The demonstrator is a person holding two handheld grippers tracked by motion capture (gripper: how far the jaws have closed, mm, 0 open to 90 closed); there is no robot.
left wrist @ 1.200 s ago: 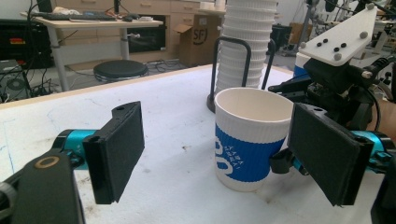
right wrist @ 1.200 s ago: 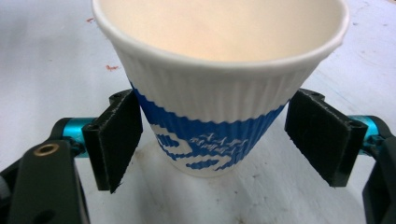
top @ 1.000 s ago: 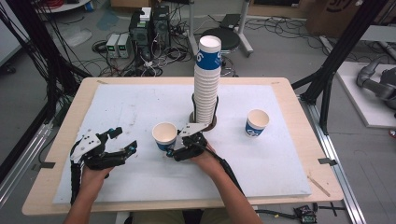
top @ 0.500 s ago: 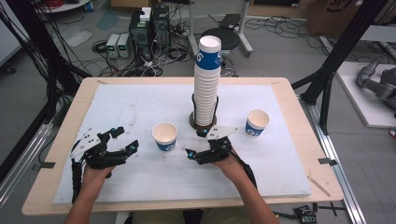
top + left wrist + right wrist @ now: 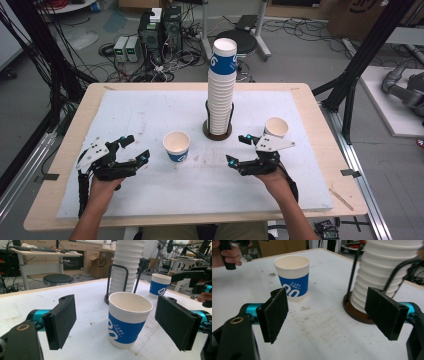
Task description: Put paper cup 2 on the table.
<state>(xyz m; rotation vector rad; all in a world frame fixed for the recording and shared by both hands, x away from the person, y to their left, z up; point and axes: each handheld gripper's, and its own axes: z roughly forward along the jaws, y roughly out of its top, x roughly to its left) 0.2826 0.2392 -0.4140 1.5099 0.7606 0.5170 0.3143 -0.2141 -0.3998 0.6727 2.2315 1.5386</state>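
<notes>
**Me:** High view first. My left tool [image 5: 134, 150] sits at about 8 o'clock on the worktop [image 5: 150, 110]. Its jaws are wide apart and they have just been opening. Nothing is between them.

**Helper:** Where is the cup?

**Me:** The near cup [image 5: 176, 146] stands upright close to the middle, at about 3 o'clock from my left tool, a little way off. In the left gripper view that same cup [image 5: 128, 318] stands just past the two black pads [image 5: 62, 320], with a gap on each side. The pads do not touch it.

**Helper:** And your other hand?

**Me:** My right tool [image 5: 239, 150] is at about 4 o'clock on the worktop. Its jaws are wide apart too, and they hold nothing. The second cup [image 5: 276, 127] stands just behind it, at about 1 o'clock from it.

**Helper:** What is in the middle?

**Me:** The tall cup stack [image 5: 221, 90] stands in its round holder [image 5: 217, 134], at 12 o'clock from the near cup.
</notes>
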